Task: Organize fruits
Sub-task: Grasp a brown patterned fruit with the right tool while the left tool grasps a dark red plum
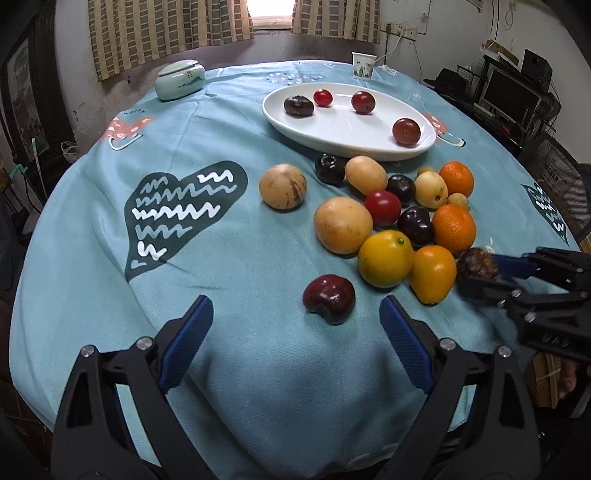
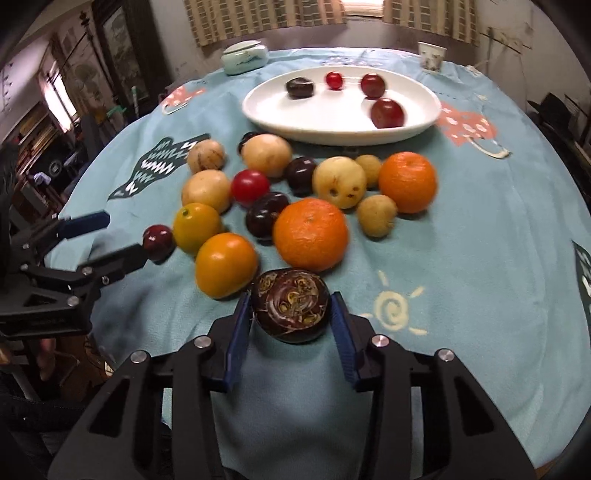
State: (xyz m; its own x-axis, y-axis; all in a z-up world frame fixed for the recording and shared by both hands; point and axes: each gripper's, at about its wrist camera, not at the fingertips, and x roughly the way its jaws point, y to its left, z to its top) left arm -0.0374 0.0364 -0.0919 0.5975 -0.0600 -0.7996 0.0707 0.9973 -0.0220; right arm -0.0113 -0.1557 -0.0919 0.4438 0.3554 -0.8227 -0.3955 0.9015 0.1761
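Striped curtains (image 1: pixel 166 29) flanking a bright window (image 1: pixel 273 9), whitish walls (image 1: pixel 424 18).

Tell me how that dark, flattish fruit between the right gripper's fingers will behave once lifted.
The dark fruit looks rounded and squat, so it may pivot between the right gripper pads. Its skin looks glossy, so it is possibly slippery. Set on the white plate, it would likely settle rather than roll far.

A dark brown fruit (image 2: pixel 290 311) with a swirled, scaly top sat between the pads of my right gripper (image 2: pixel 291 325). A dark red plum (image 1: pixel 328 298) lay alone on the cloth, near the loose heap of oranges, yellow and tan fruits. Four dark and red fruits rested apart in the white oval plate (image 1: pixel 343 129).
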